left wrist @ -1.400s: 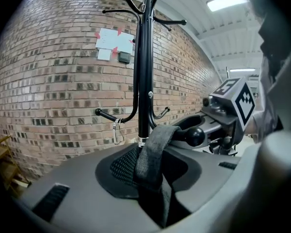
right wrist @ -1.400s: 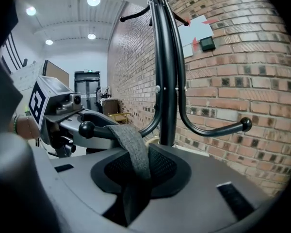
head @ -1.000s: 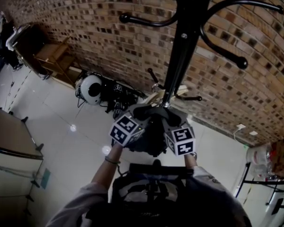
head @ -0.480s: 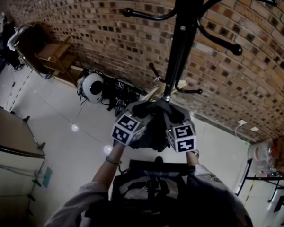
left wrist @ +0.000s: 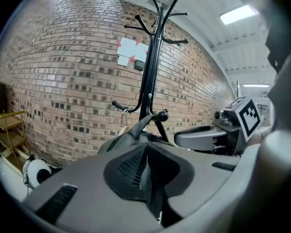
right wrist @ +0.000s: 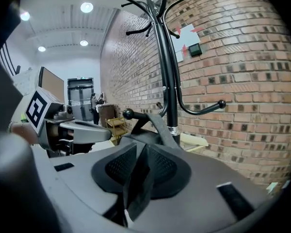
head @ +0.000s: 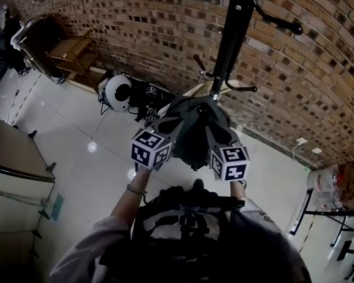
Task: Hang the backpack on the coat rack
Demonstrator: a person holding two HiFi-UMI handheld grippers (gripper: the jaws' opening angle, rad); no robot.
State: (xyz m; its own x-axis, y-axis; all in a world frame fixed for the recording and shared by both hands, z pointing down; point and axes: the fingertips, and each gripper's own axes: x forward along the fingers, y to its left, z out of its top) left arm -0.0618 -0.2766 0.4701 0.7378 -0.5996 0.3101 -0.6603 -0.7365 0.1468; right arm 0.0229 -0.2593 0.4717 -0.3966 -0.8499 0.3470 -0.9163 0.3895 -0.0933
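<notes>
The black coat rack (head: 227, 46) stands against the brick wall. The dark backpack (head: 192, 134) hangs between my two grippers, just in front of the pole. Its top loop (right wrist: 157, 123) runs up over the knob of a low hook (right wrist: 128, 113), which also shows in the left gripper view as the hook's knob (left wrist: 162, 114). My left gripper (head: 176, 121) is shut on a thin black strap (left wrist: 146, 171) of the backpack. The jaws of my right gripper (head: 214, 122) are closing, and a black webbing strap (right wrist: 136, 188) sits pressed between the pads.
A white helmet (head: 117, 92) and dark gear lie on the floor by the wall. A wooden shelf (head: 71, 55) stands further left, and a table edge (head: 12, 164) is at the far left. Dark gear (head: 189, 234) is strapped to the person's chest. Upper hooks (head: 280, 21) reach out overhead.
Both grippers have spread a little apart and shifted in front of the rack. The backpack's upper part now bulges up between them towards the pole. The rack sits higher in the head view.
</notes>
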